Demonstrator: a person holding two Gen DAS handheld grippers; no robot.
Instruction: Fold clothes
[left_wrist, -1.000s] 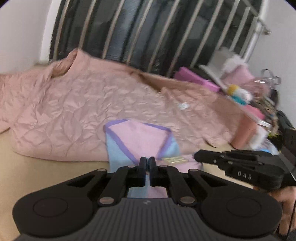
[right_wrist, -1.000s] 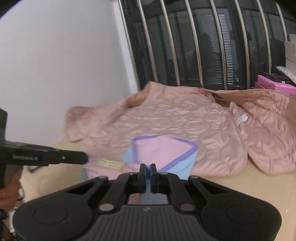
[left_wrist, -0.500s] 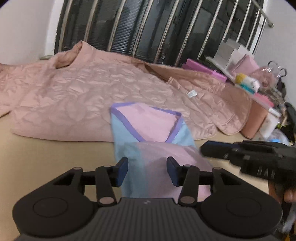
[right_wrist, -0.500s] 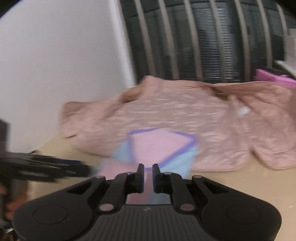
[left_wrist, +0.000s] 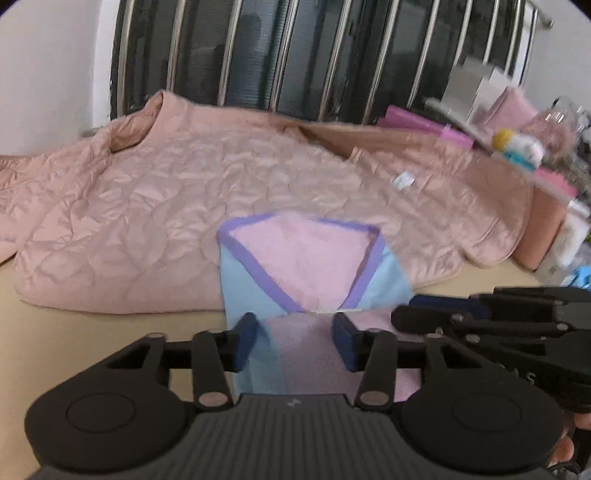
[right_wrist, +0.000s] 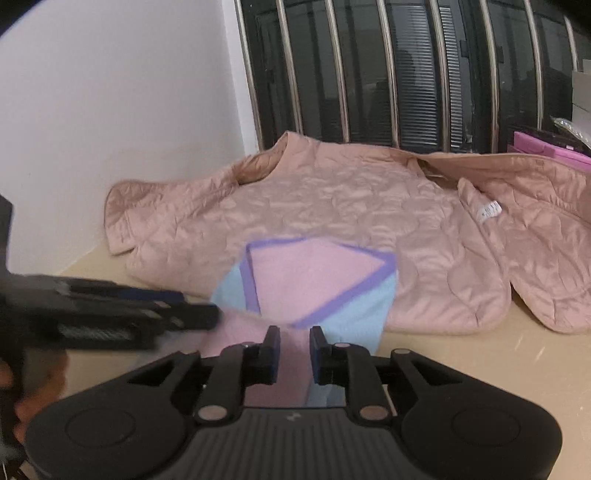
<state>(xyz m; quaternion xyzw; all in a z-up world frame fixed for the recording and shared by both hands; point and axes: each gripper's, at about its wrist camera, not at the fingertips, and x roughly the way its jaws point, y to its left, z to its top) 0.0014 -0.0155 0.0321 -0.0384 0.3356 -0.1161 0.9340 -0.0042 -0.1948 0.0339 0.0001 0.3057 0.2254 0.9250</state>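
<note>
A small pink and light-blue garment with purple trim (left_wrist: 306, 273) lies folded on the beige table, its far end resting on a pink quilted jacket (left_wrist: 184, 192). My left gripper (left_wrist: 295, 338) is open just above the garment's near edge, holding nothing. The right gripper also shows in the left wrist view (left_wrist: 480, 317), to the right. In the right wrist view the garment (right_wrist: 314, 284) lies ahead, and my right gripper (right_wrist: 293, 354) is open over its near end. The left gripper (right_wrist: 129, 310) shows blurred at the left.
The quilted jacket (right_wrist: 369, 214) spreads across the back of the table (left_wrist: 74, 339). Barred windows (right_wrist: 406, 74) stand behind it. Pink boxes (left_wrist: 424, 123) and assorted clutter (left_wrist: 524, 151) crowd the right side. A white wall (right_wrist: 110, 110) is at the left.
Both grippers were shut on the garment's near edge one second ago. They have opened, let the cloth drop onto the table, and pulled back slightly.
</note>
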